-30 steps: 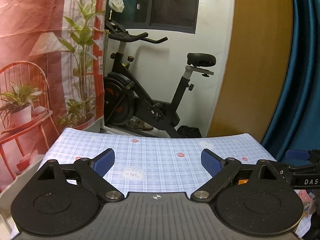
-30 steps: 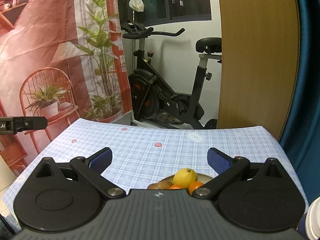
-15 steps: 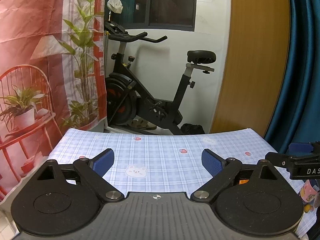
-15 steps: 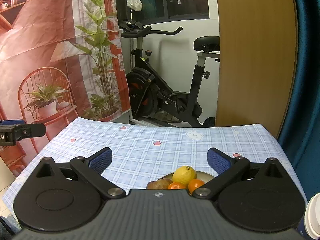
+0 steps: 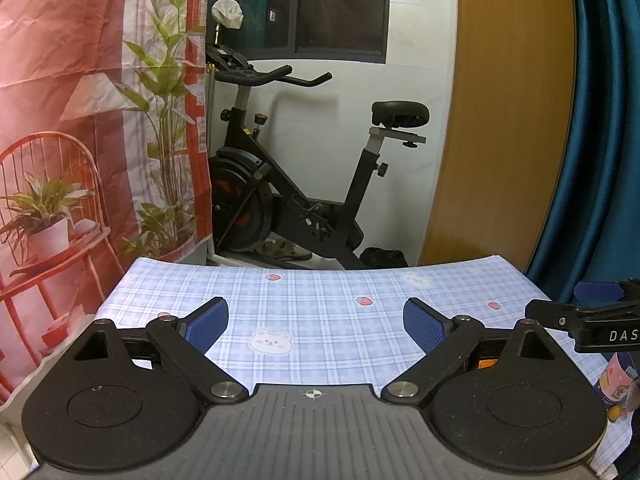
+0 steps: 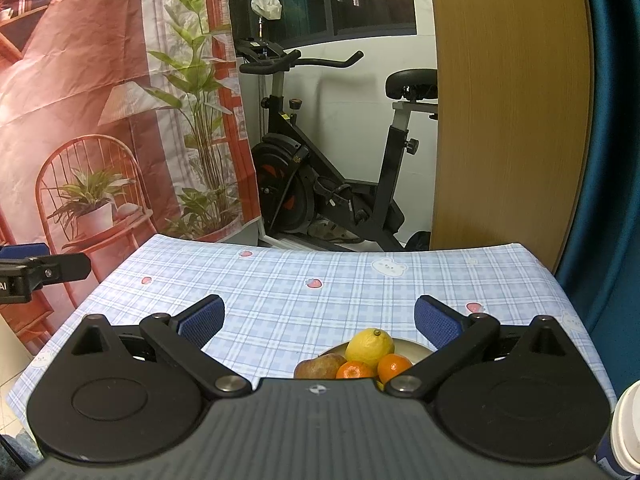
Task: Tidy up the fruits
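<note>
Jaws spread on both grippers; plate (image 6: 408, 347) of fruit half hidden.

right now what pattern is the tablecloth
Pale blue plaid tablecloth with small strawberries and bear faces; the left wrist view shows it best.

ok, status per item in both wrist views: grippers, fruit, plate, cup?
left gripper: open, empty, over bare tablecloth
right gripper: open, empty, above the fruit
lemon: on the plate, on top of the pile
two oranges: on the plate
brown fruit: on the plate
plate: on the table, partly hidden
white-lidded cup: upright, lid on
</note>
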Demonstrator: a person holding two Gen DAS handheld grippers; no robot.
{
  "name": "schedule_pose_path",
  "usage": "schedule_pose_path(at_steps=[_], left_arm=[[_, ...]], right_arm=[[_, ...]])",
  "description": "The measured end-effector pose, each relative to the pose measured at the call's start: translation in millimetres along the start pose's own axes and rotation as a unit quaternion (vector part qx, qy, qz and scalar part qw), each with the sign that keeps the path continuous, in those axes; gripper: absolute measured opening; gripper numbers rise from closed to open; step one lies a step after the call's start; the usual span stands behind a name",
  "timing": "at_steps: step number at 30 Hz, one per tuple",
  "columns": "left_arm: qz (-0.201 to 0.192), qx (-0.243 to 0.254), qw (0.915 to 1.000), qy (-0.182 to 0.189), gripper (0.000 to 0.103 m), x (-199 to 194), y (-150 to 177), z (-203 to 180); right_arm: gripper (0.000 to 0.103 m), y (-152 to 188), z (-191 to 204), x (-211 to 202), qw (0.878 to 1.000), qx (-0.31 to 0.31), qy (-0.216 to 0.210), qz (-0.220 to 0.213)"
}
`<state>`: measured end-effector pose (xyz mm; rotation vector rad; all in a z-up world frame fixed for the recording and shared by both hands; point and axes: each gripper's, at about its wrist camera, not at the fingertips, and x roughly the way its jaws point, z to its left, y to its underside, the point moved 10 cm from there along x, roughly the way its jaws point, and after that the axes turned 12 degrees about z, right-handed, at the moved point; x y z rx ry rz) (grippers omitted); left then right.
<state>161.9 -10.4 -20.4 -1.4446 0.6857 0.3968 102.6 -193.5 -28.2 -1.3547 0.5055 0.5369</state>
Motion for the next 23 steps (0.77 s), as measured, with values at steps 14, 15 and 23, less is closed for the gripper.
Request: schedule_pose_path(at_steps=[14, 15, 23], left_arm=[[0.007, -0.004, 1.0000, 0.003, 0.096, 2.2, 1.6, -0.7], [0.008, -0.004, 1.0000, 0.002, 0.096, 2.6, 1.9, -0.8], [0.004, -0.002, 1.0000, 0.000, 0.096, 0.6, 2.1, -2.1]], right_arm=[[0.103, 0.1, 1.8, -0.9, 1.000, 0.000, 0.002, -0.002], [0.103, -0.2, 2.8, -0.6, 1.000, 0.000, 0.002, -0.002], [0.103, -0.4, 4.6, -1.1, 1.000, 0.000, 0.001, -0.002]])
